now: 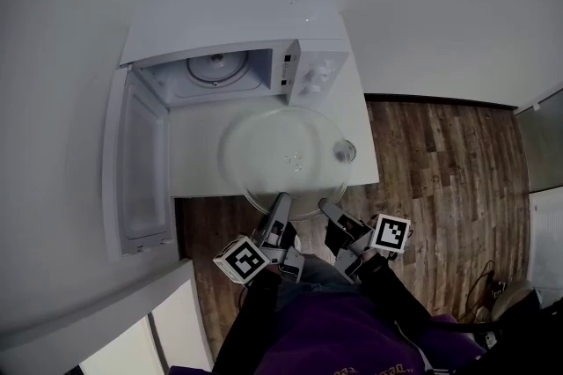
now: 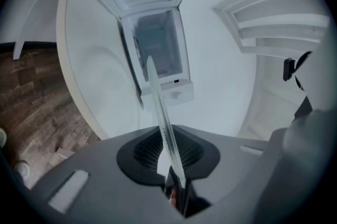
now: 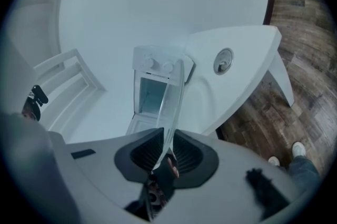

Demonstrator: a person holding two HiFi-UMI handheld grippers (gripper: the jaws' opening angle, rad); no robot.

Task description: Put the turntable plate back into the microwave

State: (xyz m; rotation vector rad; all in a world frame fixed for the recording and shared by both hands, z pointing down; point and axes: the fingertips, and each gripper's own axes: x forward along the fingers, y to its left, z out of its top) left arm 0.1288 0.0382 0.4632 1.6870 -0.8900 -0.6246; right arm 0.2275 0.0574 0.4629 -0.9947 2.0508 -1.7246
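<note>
- L hand-held gripper (image 1: pixel 280 206): clenched on near rim of turntable plate (image 1: pixel 281 155).
- R hand-held gripper (image 1: pixel 327 208): clenched on same rim, just beside L.
- Plate pos.: held approx. level over surface (image 1: pixel 195 162), in front of microwave (image 1: pixel 264 30), outside cavity.
- Microwave door (image 1: pixel 136 171): open, swung to left in head view.
</note>
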